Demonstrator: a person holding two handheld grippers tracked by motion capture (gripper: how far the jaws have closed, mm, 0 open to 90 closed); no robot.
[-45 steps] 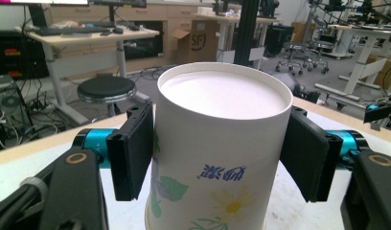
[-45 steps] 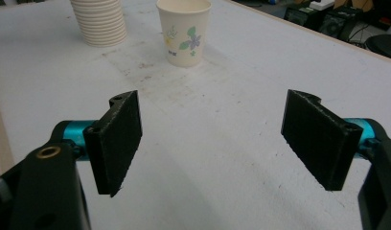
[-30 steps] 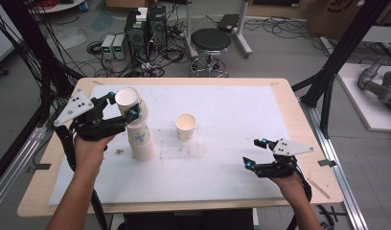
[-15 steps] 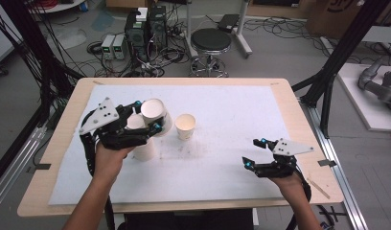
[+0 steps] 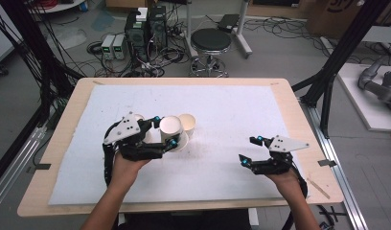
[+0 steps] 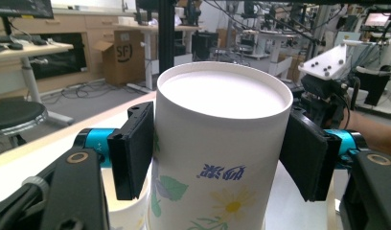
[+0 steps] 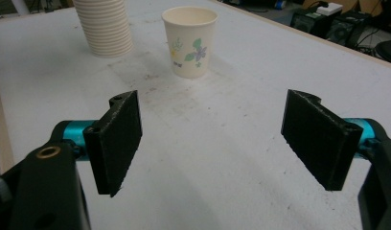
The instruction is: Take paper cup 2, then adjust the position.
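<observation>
My left gripper (image 5: 166, 130) is shut on a flower-printed paper cup (image 5: 171, 128), held just above the white mat and tilted, its jaws pressing both sides of the cup (image 6: 222, 143). A second printed cup (image 5: 187, 122) stands upright on the mat right beside it. In the right gripper view that standing cup (image 7: 189, 40) is ahead, with a tall stack of cups (image 7: 103, 26) to its left. My right gripper (image 5: 247, 149) hovers low over the mat's right part, open with nothing between its jaws (image 7: 212, 139).
The white mat (image 5: 232, 110) covers most of the wooden table (image 5: 299, 110). Black frame posts (image 5: 337, 62) stand at the table's right, cables and a stool (image 5: 210, 43) lie beyond the far edge. The right gripper's grey plate (image 6: 327, 62) appears ahead of the held cup.
My left gripper has carried the cup rightward from the stack and down, ending next to the standing cup. The right gripper has stayed where it was.
</observation>
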